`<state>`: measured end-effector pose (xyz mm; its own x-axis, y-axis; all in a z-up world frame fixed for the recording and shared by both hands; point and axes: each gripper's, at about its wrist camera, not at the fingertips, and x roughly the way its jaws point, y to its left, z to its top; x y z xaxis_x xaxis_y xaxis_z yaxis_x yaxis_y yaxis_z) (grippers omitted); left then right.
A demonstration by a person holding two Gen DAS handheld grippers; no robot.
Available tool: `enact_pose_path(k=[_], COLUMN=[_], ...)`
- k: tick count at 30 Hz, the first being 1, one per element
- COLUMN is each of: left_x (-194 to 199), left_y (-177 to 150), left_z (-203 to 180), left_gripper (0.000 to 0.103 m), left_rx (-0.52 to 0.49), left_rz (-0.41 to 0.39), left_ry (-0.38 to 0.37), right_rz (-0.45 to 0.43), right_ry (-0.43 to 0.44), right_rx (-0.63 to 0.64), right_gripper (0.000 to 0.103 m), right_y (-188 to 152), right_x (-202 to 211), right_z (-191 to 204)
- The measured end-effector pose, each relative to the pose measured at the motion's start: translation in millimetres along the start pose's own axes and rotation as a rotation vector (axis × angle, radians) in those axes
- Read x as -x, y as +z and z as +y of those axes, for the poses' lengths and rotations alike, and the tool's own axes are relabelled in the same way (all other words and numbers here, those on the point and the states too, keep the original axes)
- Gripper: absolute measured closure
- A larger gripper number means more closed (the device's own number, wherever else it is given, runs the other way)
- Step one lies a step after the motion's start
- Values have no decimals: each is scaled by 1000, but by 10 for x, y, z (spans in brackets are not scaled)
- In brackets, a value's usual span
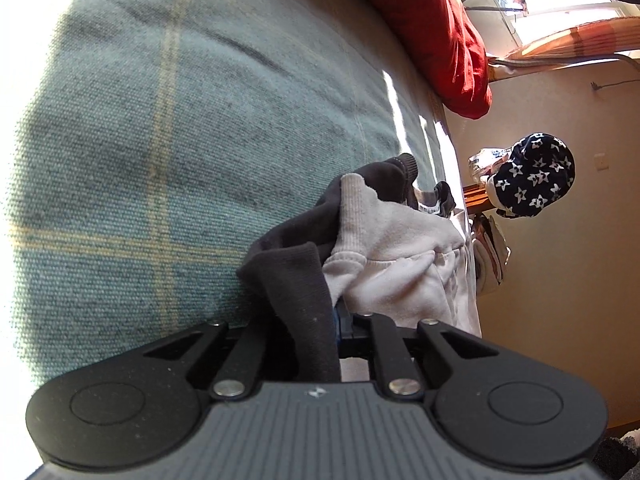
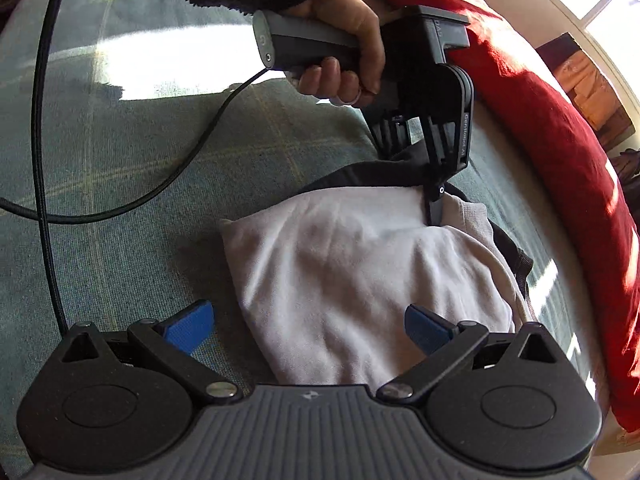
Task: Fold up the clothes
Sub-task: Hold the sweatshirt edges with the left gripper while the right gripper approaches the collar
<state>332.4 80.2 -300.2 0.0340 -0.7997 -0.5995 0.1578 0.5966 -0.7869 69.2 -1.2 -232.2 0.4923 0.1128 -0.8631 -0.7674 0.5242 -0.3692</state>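
A white garment [image 2: 352, 276] lies bunched on top of a dark garment [image 2: 372, 170] on the teal plaid cushion [image 2: 120, 160]. In the right wrist view a person's hand [image 2: 348, 56] holds my left gripper [image 2: 436, 210], which points down at the far edge of the pile. Up close, dark cloth [image 1: 296, 280] runs into my left gripper [image 1: 334, 318]; its jaws are shut on it, and white cloth [image 1: 400, 256] is bunched just beyond. My right gripper [image 2: 308, 328] hangs open over the near edge of the white garment, and its blue pads [image 2: 188, 328] touch nothing.
A red blanket [image 2: 552, 140] runs along the far side of the cushion. A black cable [image 2: 44, 160] trails across the cushion at the left. Beyond the cushion's end sit a navy star-patterned item [image 1: 532, 176] and a cream wall [image 1: 560, 320].
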Motion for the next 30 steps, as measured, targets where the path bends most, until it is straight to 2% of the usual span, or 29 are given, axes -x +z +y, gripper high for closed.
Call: enact_pose_path(k=[3, 6, 9, 11, 16, 19, 23, 25, 28, 30], left_x=[8, 9, 11, 19, 19, 22, 17, 17, 13, 12], left_y=[-7, -8, -12, -18, -21, -29, -24, -22, -22, -24], left_z=[7, 10, 16, 34, 55, 70, 92, 96, 97, 100], left_gripper=[90, 90, 90, 90, 90, 90, 90, 90, 90, 90], left_rx=[-2, 0, 5, 13, 23, 28, 38, 37, 37, 36], left_rz=[-3, -4, -7, -9, -13, -18, -16, -15, -16, -17], left_ry=[0, -3, -6, -12, -26, -36, -48, -50, -52, -54], right_rz=[1, -13, -21, 9, 59, 70, 147, 146, 93, 38], right_ry=[-59, -139, -213, -217, -207, -200, -51, -14, -77, -171], right_rx=[76, 111, 107, 86, 28, 0, -243, -285, -169, -8], right_gripper=[6, 6, 6, 5, 5, 0, 0, 0, 0, 0], right_y=[32, 113, 270, 338, 205, 164, 148, 107, 103, 108], right_x=[-98, -177, -281, -337, -241, -287, -411, -432, -376, -330], right_z=[162, 158, 62, -9, 123, 86, -295, -374, -208, 34])
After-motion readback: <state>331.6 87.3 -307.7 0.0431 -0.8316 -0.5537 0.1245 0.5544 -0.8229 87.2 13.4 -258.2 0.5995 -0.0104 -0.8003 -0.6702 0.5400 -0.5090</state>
